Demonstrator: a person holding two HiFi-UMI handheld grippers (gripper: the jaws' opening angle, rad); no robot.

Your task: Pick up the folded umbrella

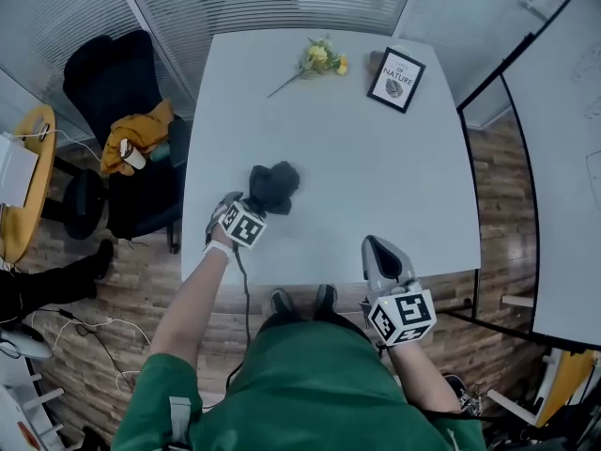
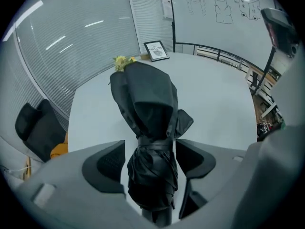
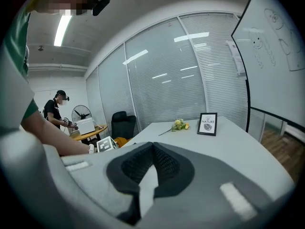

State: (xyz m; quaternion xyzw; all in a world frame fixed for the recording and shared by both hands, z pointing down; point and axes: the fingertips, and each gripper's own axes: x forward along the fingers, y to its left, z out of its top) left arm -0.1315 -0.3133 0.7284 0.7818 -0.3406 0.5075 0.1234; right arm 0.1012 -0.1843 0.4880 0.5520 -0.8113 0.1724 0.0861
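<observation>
Folded black fabric umbrella [image 1: 273, 186], strapped, lying on white rectangular table [image 1: 376, 158] near its front edge: not yet gripped or lifted; left gripper [image 1: 240, 205] straddles it, 2 jaws wide, pads clear of cloth; right gripper [image 1: 378, 247] idle, jaws together, empty.

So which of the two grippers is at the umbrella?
The left gripper: its open fingers straddle the black folded umbrella on the table. The right gripper hangs at the table's near edge, fingers together and empty.

Empty right claw [image 3: 153, 144], tips together, faces framed picture [image 3: 208, 124] on table [image 3: 238, 149].
</observation>
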